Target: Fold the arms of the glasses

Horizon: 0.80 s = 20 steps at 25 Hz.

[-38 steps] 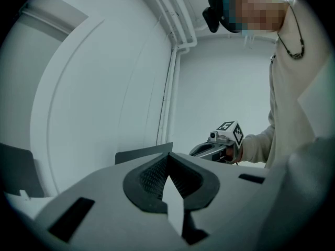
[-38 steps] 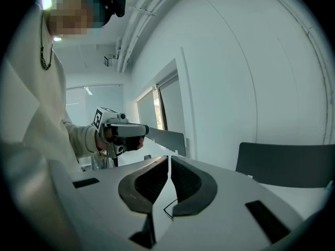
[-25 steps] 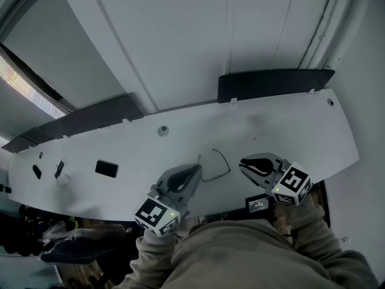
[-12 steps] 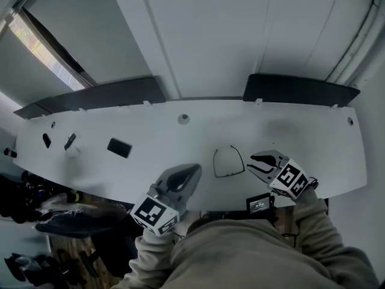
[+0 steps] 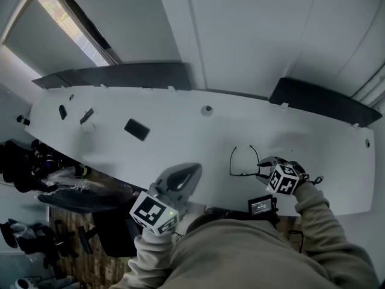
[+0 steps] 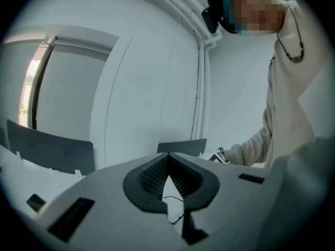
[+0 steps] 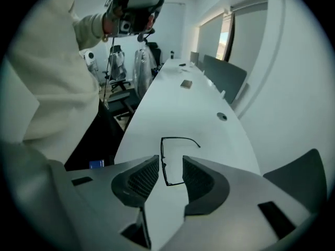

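While the glasses (image 5: pixel 243 161) lie near its edge, open desk (image 5: pixel 180 138) surrounds them.

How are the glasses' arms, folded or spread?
Spread. The glasses lie on the table as an open U, an arm sticking straight out from the front, none folded against it.

I've got my right gripper (image 5: pixel 263 166) down on the table (image 5: pixel 180 131), jaws opening at the end of the glasses (image 5: pixel 231 161) (nothing pinched). My left gripper (image 5: pixel 194 168) hangs closed by the near edge, apart from them.
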{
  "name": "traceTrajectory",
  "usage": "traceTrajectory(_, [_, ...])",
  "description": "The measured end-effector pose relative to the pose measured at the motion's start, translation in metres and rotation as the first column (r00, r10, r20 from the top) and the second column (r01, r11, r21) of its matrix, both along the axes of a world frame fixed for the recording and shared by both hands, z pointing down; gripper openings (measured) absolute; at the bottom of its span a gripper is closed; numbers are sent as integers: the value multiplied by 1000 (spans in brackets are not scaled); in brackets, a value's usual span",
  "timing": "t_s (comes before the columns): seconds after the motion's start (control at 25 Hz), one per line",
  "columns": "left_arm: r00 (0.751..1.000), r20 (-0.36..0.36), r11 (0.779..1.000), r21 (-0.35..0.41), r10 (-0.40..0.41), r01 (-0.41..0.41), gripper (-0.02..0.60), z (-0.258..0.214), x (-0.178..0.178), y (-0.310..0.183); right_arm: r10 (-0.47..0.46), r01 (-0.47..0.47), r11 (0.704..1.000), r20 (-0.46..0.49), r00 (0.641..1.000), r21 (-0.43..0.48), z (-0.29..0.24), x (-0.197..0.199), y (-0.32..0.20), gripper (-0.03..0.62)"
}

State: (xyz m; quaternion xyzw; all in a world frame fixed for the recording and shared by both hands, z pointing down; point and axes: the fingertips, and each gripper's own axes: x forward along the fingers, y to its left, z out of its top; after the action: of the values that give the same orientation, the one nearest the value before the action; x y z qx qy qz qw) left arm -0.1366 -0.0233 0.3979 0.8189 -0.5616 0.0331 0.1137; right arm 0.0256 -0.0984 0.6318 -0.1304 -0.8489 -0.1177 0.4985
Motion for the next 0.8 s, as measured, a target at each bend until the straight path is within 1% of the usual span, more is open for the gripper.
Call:
traceTrajectory(0.12, [999, 9, 999, -13, -44, 44, 6, 0, -12, 6, -59, 58, 998, -52, 997, -22, 27, -7, 7, 122])
traceTrajectory(0.2, [998, 12, 998, -22, -65, 65, 6, 2, -19, 10, -98, 94, 995, -96, 990, -46, 46, -9, 13, 136])
traceTrajectory(0.32, [995, 14, 994, -35, -103, 103, 6, 5, -31, 17, -174, 162, 984, -180, 968, -78, 74, -10, 23, 137])
traceTrajectory(0.4, [991, 14, 990, -43, -131, 132, 6, 6, -39, 22, -208, 195, 977, -222, 953, -81, 90, -10, 26, 136])
traceTrajectory(0.6, [981, 18, 979, -61, -194, 194, 6, 11, -57, 37, -239, 233, 971, -291, 926, -54, 119, -15, 26, 135])
traceTrajectory(0.8, [971, 18, 968, -79, -239, 239, 6, 17, -70, 52, -250, 252, 967, -349, 903, -38, 139, -17, 24, 135])
